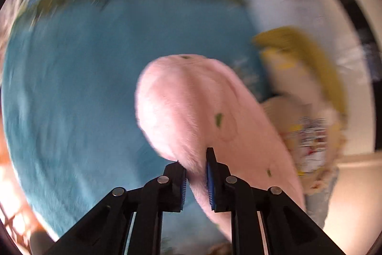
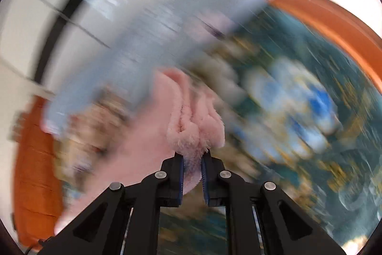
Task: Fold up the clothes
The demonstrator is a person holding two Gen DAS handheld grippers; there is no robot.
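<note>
A fluffy pink garment (image 1: 191, 106) with small green marks hangs bulging in front of my left gripper (image 1: 196, 166), which is shut on its edge. In the right wrist view my right gripper (image 2: 192, 159) is shut on a bunched fuzzy edge of the same pink garment (image 2: 191, 121). Both views are blurred by motion. The garment is held up above a blue patterned bedspread (image 1: 83, 87).
A pale blue garment (image 1: 281, 4) and a yellow-and-cream printed garment (image 1: 308, 78) lie piled at the right in the left wrist view. The pale blue garment (image 2: 148, 44) also shows in the right wrist view. An orange bed frame (image 2: 334, 23) borders the bedspread (image 2: 298, 111).
</note>
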